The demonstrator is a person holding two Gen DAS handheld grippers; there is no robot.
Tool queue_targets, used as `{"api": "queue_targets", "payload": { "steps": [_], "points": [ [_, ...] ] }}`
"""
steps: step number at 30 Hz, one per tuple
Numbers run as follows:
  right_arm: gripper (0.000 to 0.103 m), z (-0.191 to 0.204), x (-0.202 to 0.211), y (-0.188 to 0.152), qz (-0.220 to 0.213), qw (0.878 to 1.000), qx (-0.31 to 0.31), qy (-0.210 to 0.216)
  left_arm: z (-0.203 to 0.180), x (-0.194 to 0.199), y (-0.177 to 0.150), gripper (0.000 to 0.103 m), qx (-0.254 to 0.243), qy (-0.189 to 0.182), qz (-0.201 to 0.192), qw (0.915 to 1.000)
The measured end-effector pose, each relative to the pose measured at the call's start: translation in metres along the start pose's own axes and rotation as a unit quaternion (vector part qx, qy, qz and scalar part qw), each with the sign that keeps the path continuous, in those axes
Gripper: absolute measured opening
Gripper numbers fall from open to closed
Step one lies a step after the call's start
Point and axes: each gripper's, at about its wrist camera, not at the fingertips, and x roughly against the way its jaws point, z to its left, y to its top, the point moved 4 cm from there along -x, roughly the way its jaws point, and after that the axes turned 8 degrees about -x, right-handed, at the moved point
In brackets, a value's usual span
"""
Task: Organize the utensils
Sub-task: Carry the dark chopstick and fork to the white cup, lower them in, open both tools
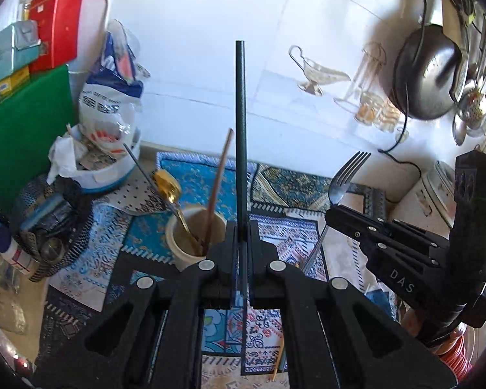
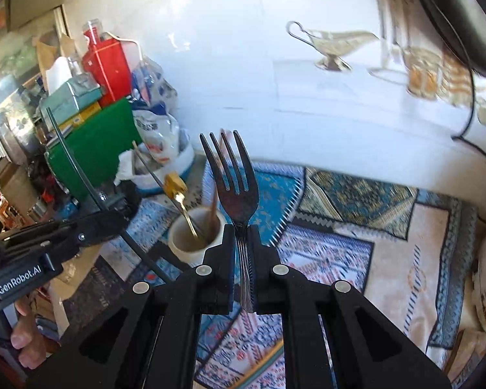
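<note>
My left gripper is shut on a thin dark green stick that points straight up and away, just right of a white cup. The cup holds a gold spoon and a brown chopstick. My right gripper is shut on a steel fork, tines up, held above the patterned cloth right of the cup. The right gripper also shows in the left wrist view, and the left gripper in the right wrist view with its stick.
A patterned blue cloth covers the counter. A white tub with a plastic bag, a black mesh basket, a green board and boxes crowd the left. A black pot, cable and glassware stand at the back right by the white tiled wall.
</note>
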Motion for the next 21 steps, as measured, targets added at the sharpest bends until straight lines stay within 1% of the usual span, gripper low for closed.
{"api": "queue_targets", "payload": {
  "steps": [7,10,12,15,18,21],
  "points": [
    [0.007,0.029,-0.022,0.025,-0.01,0.999,0.018,0.035,0.027,0.011,0.022,0.003,0.012,0.028,-0.024,0.9992],
    [0.006,0.04,-0.036,0.034,-0.01,0.998,0.025,0.049,0.039,0.009,0.03,0.003,0.021,0.036,-0.028,0.9987],
    [0.003,0.046,-0.045,0.038,-0.007,0.998,0.031,0.059,0.048,0.005,0.034,0.003,0.027,0.042,-0.029,0.9984],
    [0.002,0.051,-0.058,0.042,-0.007,0.997,0.041,0.065,0.057,-0.005,0.037,0.003,0.032,0.049,-0.027,0.9979],
    [0.002,0.049,-0.076,0.038,0.008,0.997,0.048,0.064,0.064,-0.019,0.036,0.003,0.037,0.055,-0.019,0.9976],
    [0.002,0.04,-0.099,0.026,0.042,0.997,0.043,0.056,0.072,-0.039,0.033,0.003,0.048,0.059,-0.005,0.9971]
  ]
}}
